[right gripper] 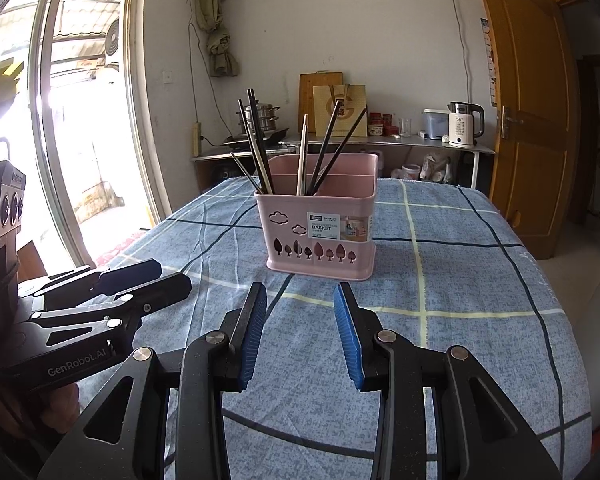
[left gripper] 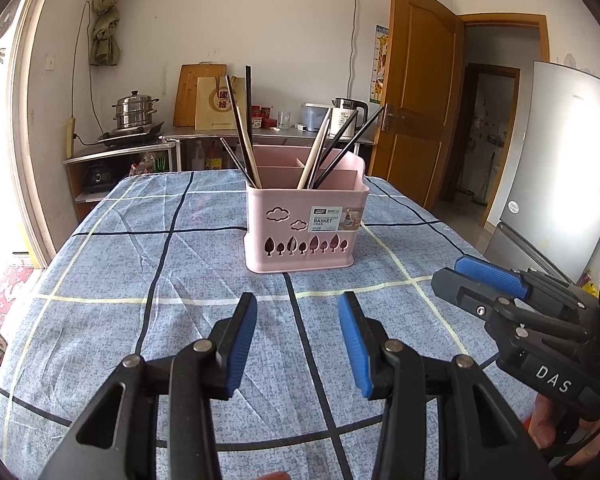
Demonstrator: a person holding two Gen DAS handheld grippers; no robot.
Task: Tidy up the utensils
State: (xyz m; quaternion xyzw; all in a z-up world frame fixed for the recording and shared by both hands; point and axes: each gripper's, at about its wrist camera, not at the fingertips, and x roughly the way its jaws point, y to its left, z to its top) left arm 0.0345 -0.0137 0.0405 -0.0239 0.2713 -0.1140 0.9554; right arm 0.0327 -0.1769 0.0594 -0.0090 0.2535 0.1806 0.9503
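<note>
Nearest to the lens, left gripper (left gripper: pixel 298 336) with both blue pads (left gripper: pixel 242 344) spread apart, nothing between them, hovering above the blue checked tablecloth (left gripper: pixel 140 248). Same for the right gripper (right gripper: pixel 300 334): blue pads (right gripper: pixel 346 340) held wide, pinching nothing, low over the cloth at the near side. Each gripper visible also from the other camera (left one at the left edge of the right wrist view, right one at the right edge of the left wrist view), side by side and apart.

Farther on, near the middle of the table, pink utensil basket (left gripper: pixel 304 228) standing upright, with cloud and tree cut-outs and a white label on the near wall. Inside, dark chopsticks (left gripper: pixel 244 128) leaning in the left compartment, pale chopsticks (left gripper: pixel 316 148) and more dark ones tilted to the right in the next compartment. Well apart from both grippers.

Far behind, steel steamer pot (left gripper: pixel 134 110), wooden cutting board (left gripper: pixel 188 92), white kettle (right gripper: pixel 464 124), open brown door (left gripper: pixel 416 92).
</note>
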